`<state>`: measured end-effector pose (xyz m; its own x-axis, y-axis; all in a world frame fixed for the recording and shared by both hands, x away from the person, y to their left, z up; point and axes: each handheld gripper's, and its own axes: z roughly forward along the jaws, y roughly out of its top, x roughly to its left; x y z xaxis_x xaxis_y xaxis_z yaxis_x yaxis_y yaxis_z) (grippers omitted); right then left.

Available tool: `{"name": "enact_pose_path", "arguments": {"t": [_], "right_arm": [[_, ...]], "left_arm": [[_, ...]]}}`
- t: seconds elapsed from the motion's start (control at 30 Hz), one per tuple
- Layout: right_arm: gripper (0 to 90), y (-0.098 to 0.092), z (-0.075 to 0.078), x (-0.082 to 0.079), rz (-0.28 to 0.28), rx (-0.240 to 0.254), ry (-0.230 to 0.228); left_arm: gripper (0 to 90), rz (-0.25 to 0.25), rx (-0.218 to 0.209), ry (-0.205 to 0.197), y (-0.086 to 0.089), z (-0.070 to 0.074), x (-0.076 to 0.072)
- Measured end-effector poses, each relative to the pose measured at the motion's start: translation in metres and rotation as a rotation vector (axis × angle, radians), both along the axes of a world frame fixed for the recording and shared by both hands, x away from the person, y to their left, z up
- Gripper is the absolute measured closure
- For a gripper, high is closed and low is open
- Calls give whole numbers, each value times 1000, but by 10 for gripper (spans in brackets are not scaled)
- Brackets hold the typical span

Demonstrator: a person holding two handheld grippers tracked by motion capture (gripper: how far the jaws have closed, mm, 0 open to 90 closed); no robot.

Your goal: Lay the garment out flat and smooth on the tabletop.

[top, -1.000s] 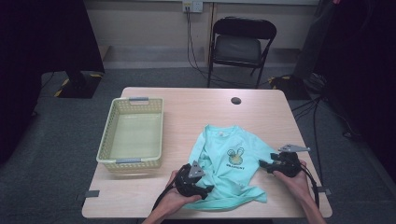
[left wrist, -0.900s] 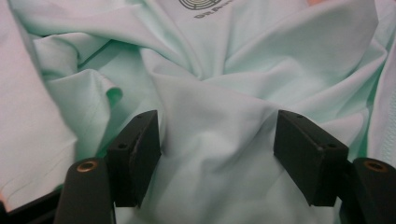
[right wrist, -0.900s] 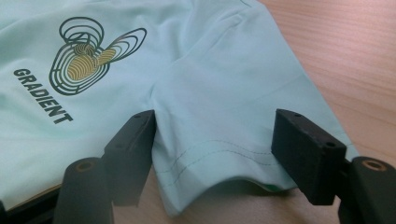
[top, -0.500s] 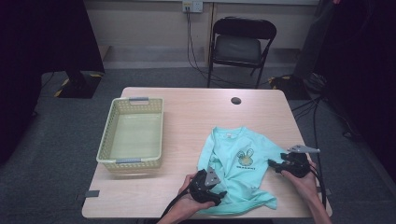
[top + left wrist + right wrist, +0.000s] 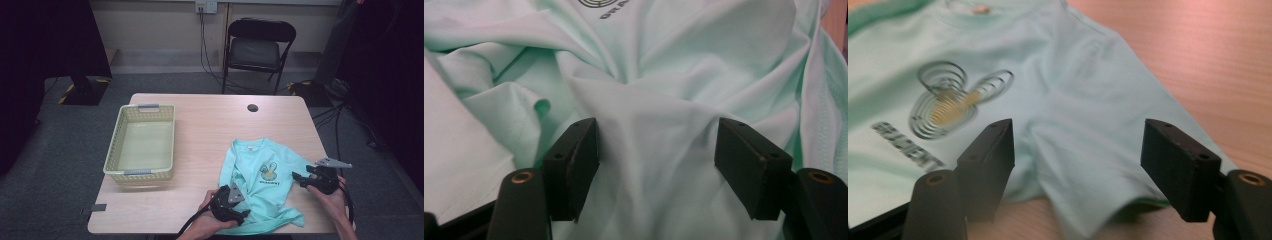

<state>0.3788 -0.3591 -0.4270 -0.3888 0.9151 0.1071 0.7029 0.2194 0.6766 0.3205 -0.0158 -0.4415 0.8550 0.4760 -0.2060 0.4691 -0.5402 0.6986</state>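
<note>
left claw [image 5: 239, 216] released over bunched tee [image 5: 267, 187] | right claw [image 5: 299, 179] released at sleeve | risk: grabbing extra layers, messing up fold

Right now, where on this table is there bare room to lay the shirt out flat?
Bare wood runs between the basket and the shirt, and across the far side around the small black disc. The near right corner is crowded: the crumpled shirt, the left gripper and the right gripper.

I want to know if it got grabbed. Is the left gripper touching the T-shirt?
Touching. In the left gripper view, a fold of the mint-green T-shirt bulges between the left gripper, against its open jaws' inner faces.
</note>
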Motion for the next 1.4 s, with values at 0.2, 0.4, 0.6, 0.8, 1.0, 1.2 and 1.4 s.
{"name": "enact_pose_path", "arguments": {"t": [0.2, 0.4, 0.6, 0.8, 1.0, 1.2, 1.4], "right_arm": [[277, 30, 11, -7, 71, 53, -19], [283, 70, 7, -19, 196, 32, 6], [305, 100, -4, -23, 267, -5, 31], [313, 107, -14, -27, 283, -45, 34], [314, 107, -14, -32, 292, -49, 22], [313, 106, -14, -36, 297, -44, 18], [313, 105, -14, -36, 302, -43, 18]], "left_arm": [[306, 98, -25, 3, 12, 10, 8], [207, 155, -60, -19, 34, 15, 17], [281, 205, -22, -32, 48, 10, 27], [423, 232, -13, -29, 55, 5, 31], [431, 309, -25, -20, 66, 4, 39], [523, 290, -31, 40, 67, -8, 48], [840, 268, -30, 41, 60, -7, 47]]}}
